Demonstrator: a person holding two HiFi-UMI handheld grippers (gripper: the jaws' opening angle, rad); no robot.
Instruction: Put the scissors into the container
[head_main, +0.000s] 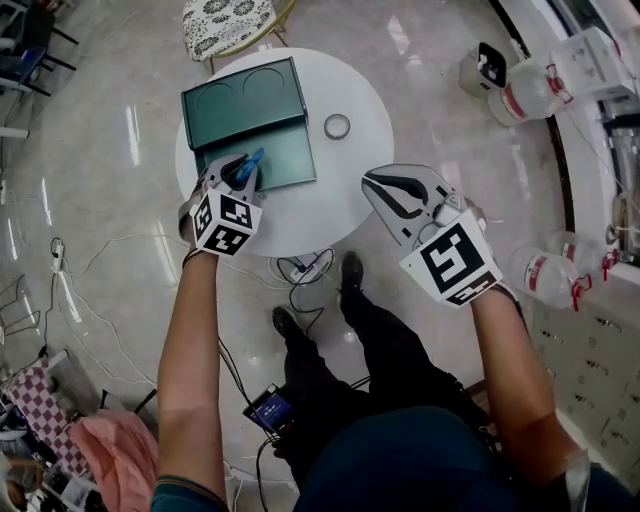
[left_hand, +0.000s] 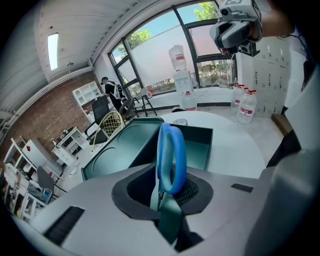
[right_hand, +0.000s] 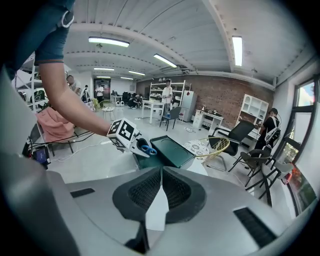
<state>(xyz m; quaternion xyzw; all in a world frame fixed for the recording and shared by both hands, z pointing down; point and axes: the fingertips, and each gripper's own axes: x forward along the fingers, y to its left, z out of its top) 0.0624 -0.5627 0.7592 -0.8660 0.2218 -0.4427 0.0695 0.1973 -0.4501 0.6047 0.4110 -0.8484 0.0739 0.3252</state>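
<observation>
Head view: A round white table (head_main: 350, 200) carries a dark green container (head_main: 280, 155) with its lid (head_main: 240, 100) lying open on the far side. A small ring (head_main: 337, 126) lies on the table just right of the container. The left hand-held gripper (head_main: 242, 172) is over the container's near left corner, with the blue-handled scissors (head_main: 249, 163) between its jaws. The scissors are above the container's open tray, and contact with the tray cannot be confirmed. The right hand-held gripper (head_main: 380, 185) is at the table's right edge, well apart from the container. Water bottles (head_main: 545, 272) stand on the floor to the right.

Left gripper view: The jaws of the left hand-held gripper (left_hand: 167, 185) are closed on the scissors (left_hand: 171, 155). The pads press the scissors from both sides and stand only a narrow way apart. The blue handle loops stand upright above the pads. The container (left_hand: 197, 145) lies directly beyond them.

Right gripper view: The jaws of the right hand-held gripper (right_hand: 161, 175) are brought together, with the pad tips meeting, and they hold nothing. Beyond them the left hand-held gripper (right_hand: 137, 145) shows with the scissors (right_hand: 146, 148) at the near edge of the container (right_hand: 170, 150).
</observation>
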